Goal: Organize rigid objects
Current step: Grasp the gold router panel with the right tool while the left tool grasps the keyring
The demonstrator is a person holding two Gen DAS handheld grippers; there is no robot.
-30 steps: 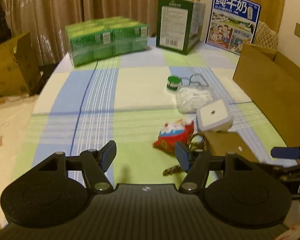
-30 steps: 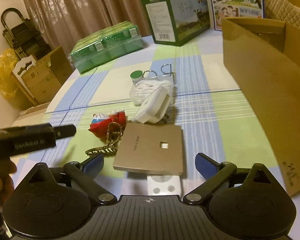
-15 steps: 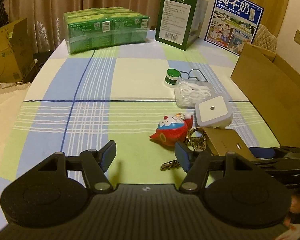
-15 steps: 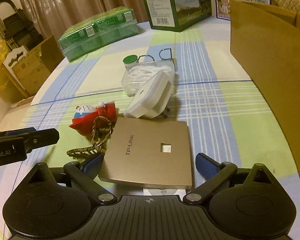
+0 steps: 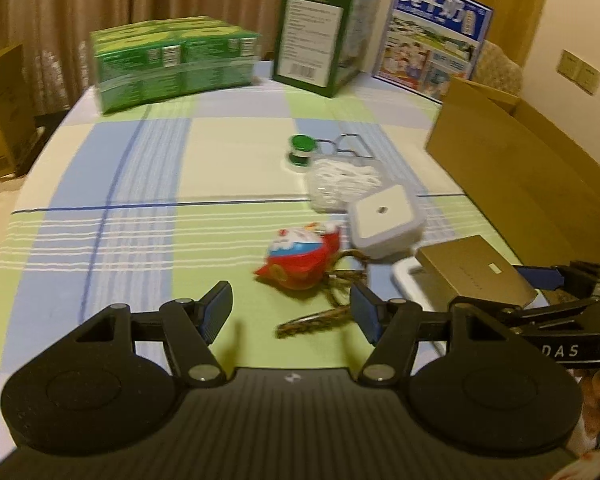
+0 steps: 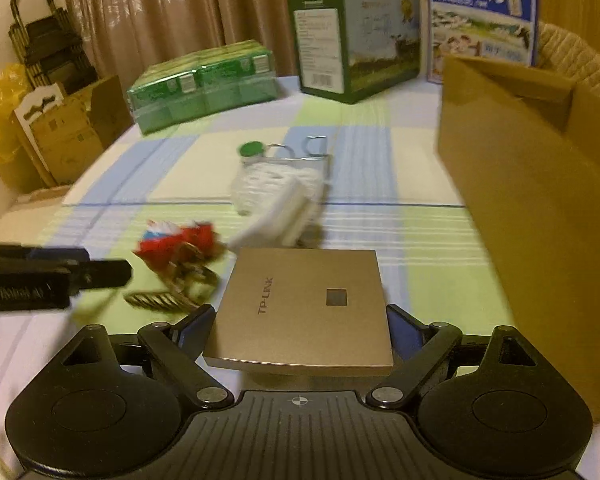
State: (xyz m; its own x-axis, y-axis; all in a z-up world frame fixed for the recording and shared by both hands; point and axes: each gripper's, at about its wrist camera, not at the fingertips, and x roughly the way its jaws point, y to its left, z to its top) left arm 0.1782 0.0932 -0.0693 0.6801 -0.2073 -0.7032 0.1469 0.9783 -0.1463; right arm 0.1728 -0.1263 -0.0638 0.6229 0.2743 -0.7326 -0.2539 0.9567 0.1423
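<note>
A gold TP-LINK wall panel [image 6: 304, 300] sits between the fingers of my right gripper [image 6: 299, 314]. The jaws are closing and the pads touch its two side edges. The panel stays sharp while the table behind it blurs. In the left wrist view the same panel [image 5: 472, 272] is tilted over a white base, with the right gripper [image 5: 540, 292] around it. My left gripper [image 5: 290, 300] hangs open above the cloth with nothing between its pads. Just ahead of it lie a red and blue toy keychain [image 5: 300, 256] and its braided strap [image 5: 312, 320].
Behind the toy lie a white square plug [image 5: 384, 216], a clear bag of white picks [image 5: 340, 180], a green-capped jar [image 5: 302, 150] and a wire hook [image 5: 348, 144]. An open cardboard box [image 6: 520, 200] stands at the right. Green packs [image 5: 172, 64] and cartons [image 5: 320, 52] line the far edge.
My right gripper's jaws have narrowed from wide apart onto the gold panel's sides, and the panel now sits nearer and higher in its view. The left gripper's opening is unchanged.
</note>
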